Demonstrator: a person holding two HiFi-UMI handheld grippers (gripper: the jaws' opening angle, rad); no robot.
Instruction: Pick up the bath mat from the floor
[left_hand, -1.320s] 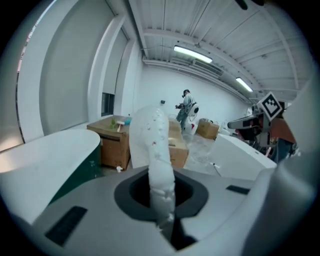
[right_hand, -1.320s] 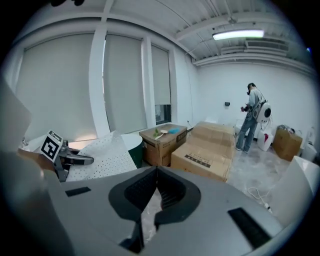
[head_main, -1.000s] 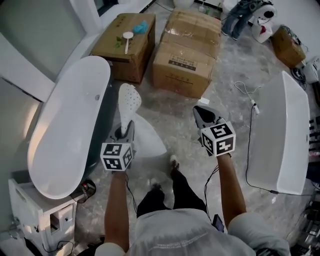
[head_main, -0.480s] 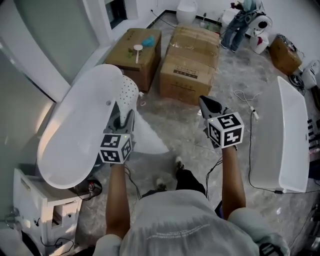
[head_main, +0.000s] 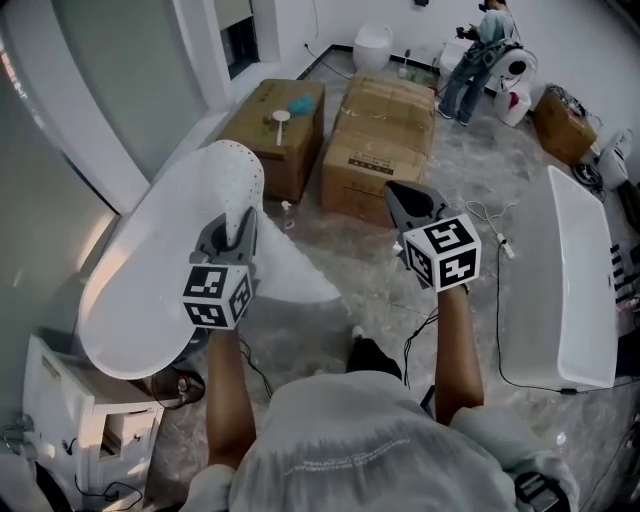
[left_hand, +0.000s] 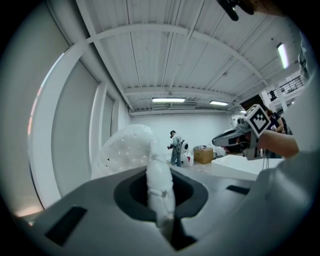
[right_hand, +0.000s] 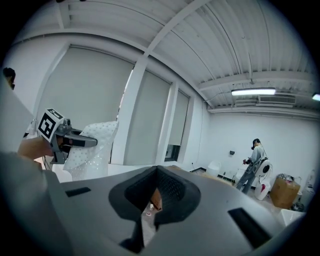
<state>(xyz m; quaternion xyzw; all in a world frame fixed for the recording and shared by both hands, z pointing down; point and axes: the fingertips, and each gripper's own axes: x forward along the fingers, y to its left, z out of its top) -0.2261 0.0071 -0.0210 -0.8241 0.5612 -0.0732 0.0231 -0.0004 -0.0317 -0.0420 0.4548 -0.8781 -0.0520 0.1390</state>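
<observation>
Head view looks down on a long white bathtub (head_main: 130, 300) at the left and a second white tub (head_main: 575, 290) at the right, well apart, with marbled floor (head_main: 360, 270) between them. Beyond stand two cardboard boxes side by side, the larger (head_main: 385, 150) to the right of the smaller (head_main: 262, 135). The bath mat (head_main: 240, 185), white and dotted with holes, is raised above the left tub's rim; its upper part curls over, and its lower part hangs beside the tub. Whether that end touches the floor cannot be told.

The left gripper (head_main: 238, 232) has its jaws pinched on a gathered fold of the mat; in the left gripper view the fold (left_hand: 160, 190) rises from between them. The right gripper (head_main: 400, 200) is held level with the left, apart from the mat, its jaws drawn together with nothing between them. A small white brush (head_main: 281, 122) lies on the smaller box.
</observation>
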